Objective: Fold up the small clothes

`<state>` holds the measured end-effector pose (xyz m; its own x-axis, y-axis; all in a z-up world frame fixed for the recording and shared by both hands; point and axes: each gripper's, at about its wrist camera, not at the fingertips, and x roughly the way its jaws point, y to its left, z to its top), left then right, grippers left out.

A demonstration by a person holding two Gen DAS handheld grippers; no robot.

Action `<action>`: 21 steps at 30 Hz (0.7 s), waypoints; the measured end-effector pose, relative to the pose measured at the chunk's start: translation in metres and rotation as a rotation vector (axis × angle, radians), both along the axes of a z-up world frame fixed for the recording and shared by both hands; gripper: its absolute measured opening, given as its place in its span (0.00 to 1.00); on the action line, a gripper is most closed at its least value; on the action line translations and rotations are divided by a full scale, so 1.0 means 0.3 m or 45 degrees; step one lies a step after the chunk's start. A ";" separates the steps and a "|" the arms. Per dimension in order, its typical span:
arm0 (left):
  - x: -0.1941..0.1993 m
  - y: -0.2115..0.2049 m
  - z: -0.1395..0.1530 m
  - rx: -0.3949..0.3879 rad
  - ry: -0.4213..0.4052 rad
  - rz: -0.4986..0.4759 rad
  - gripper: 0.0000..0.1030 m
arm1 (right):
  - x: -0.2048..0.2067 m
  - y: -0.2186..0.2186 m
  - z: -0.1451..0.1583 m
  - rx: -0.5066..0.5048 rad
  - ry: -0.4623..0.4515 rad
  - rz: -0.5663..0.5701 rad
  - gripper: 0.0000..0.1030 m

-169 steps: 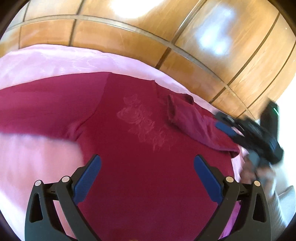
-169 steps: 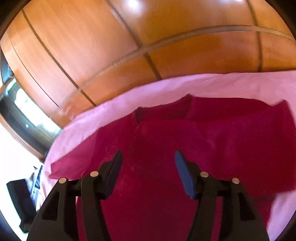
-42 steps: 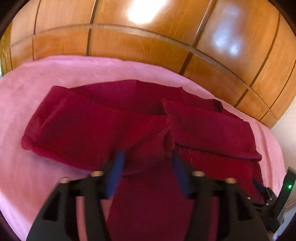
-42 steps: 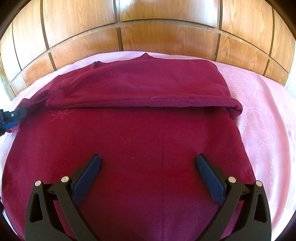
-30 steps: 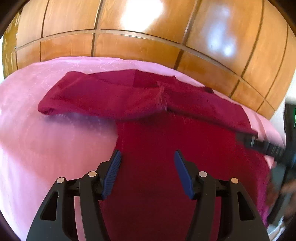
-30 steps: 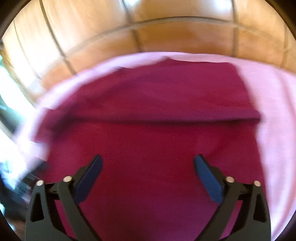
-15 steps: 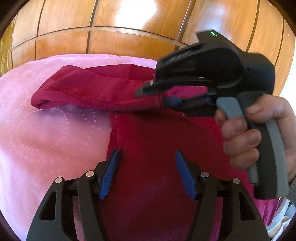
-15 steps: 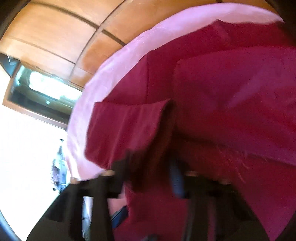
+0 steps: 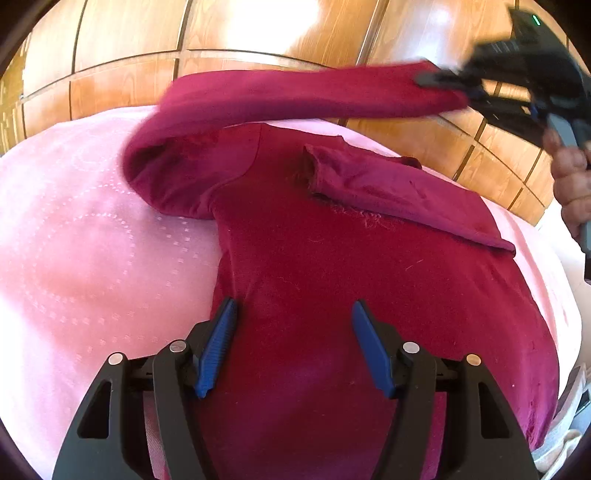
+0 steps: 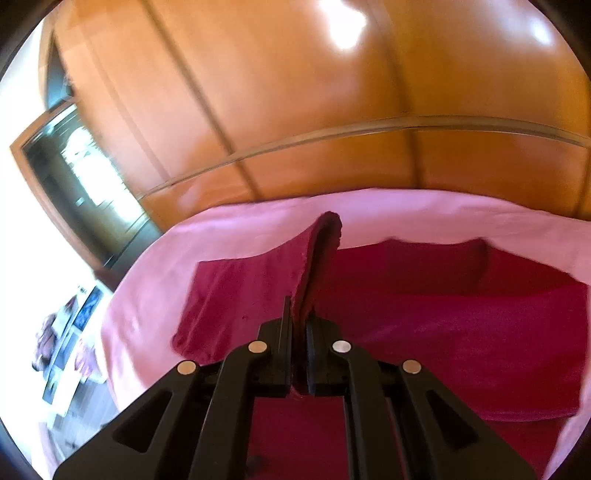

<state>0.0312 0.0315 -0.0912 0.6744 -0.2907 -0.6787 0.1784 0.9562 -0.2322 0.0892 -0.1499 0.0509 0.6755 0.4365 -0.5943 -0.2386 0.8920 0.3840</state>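
Note:
A dark red long-sleeved shirt [image 9: 332,266] lies flat on a pink bedspread [image 9: 81,258]. Its right sleeve [image 9: 399,192] is folded across the chest. My right gripper [image 10: 299,332] is shut on the cuff of the left sleeve [image 10: 317,258]; in the left wrist view it [image 9: 476,88] holds that sleeve [image 9: 295,99] stretched in the air above the shirt, toward the right. My left gripper [image 9: 291,347] is open and empty, low over the shirt's lower body, its left finger near the shirt's left side edge.
A glossy wooden panelled wall [image 9: 258,33] runs behind the bed. The person's hand [image 9: 572,184] holds the right gripper at the right edge. In the right wrist view, a dark doorway [image 10: 74,177] and floor clutter [image 10: 70,332] lie to the left of the bed.
The right gripper closed on the left sleeve's cuff and lifted it up and across to the right. The left gripper narrowed its opening and stayed over the shirt's lower body.

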 end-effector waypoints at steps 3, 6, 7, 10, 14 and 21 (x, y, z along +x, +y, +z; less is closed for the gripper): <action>0.007 0.010 0.002 0.001 0.014 0.003 0.62 | 0.006 -0.148 -0.037 0.005 0.032 -0.119 0.05; 0.001 0.002 0.002 0.028 0.013 -0.006 0.62 | -0.024 -0.294 -0.083 0.002 0.078 -0.230 0.05; 0.004 -0.004 0.002 0.036 0.013 -0.008 0.62 | -0.029 -0.326 -0.103 0.000 0.096 -0.261 0.05; 0.010 -0.014 -0.002 0.057 0.015 -0.015 0.62 | -0.030 -0.424 -0.180 0.020 0.170 -0.352 0.05; 0.023 -0.018 0.006 0.059 0.036 -0.022 0.62 | -0.025 -0.489 -0.257 0.022 0.242 -0.430 0.05; 0.040 0.001 0.090 0.020 0.052 -0.026 0.62 | -0.038 -0.546 -0.347 0.103 0.321 -0.495 0.13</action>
<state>0.0432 0.0316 -0.0642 0.6402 -0.2928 -0.7102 0.1883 0.9561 -0.2245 0.0777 -0.3136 -0.0533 0.6370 0.2312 -0.7354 0.2173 0.8614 0.4591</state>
